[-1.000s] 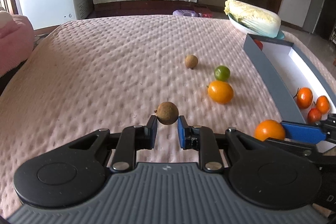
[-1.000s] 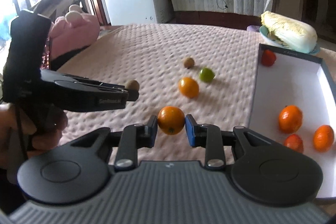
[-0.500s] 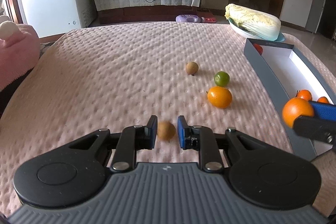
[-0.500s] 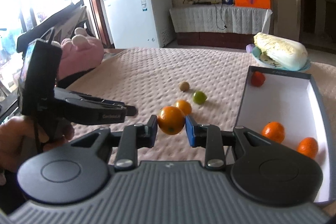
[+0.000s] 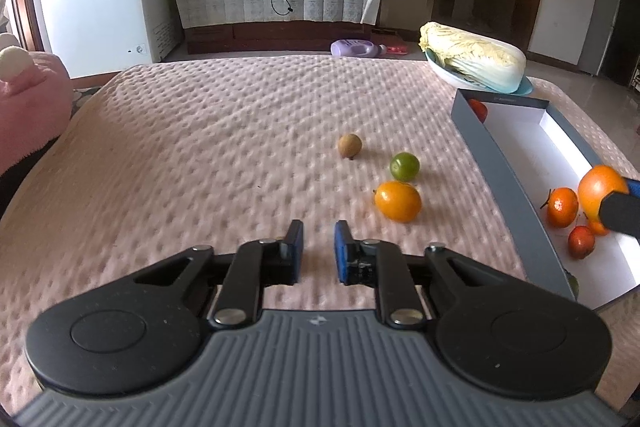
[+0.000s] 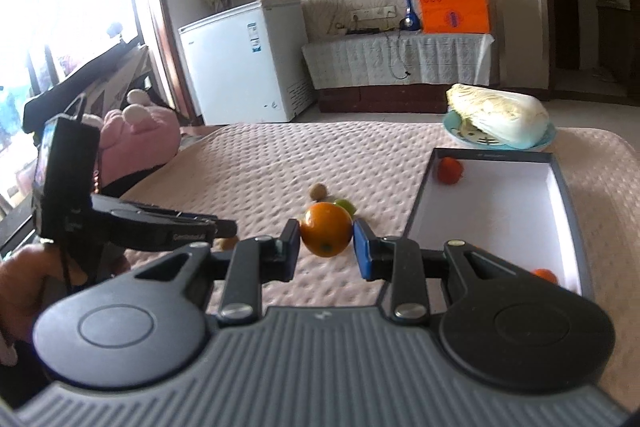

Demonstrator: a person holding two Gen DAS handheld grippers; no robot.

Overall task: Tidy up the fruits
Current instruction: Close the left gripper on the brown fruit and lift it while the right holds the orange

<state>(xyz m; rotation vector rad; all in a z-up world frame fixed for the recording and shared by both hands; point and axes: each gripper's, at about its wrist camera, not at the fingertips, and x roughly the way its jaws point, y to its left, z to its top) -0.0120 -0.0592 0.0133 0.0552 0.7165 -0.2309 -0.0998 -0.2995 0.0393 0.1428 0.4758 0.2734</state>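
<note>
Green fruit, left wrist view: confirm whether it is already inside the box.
No, the green fruit lies on the pink cover, outside the box.

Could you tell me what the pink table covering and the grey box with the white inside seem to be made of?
The table covering looks like soft, matt quilted fabric: its surface is puckered into regular dimples and gives no shine. The grey box seems to be stiff cardboard or paperboard with a smooth matt finish: thin, straight walls, sharp corners and a plain white lining. Plastic cannot be ruled out.
</note>
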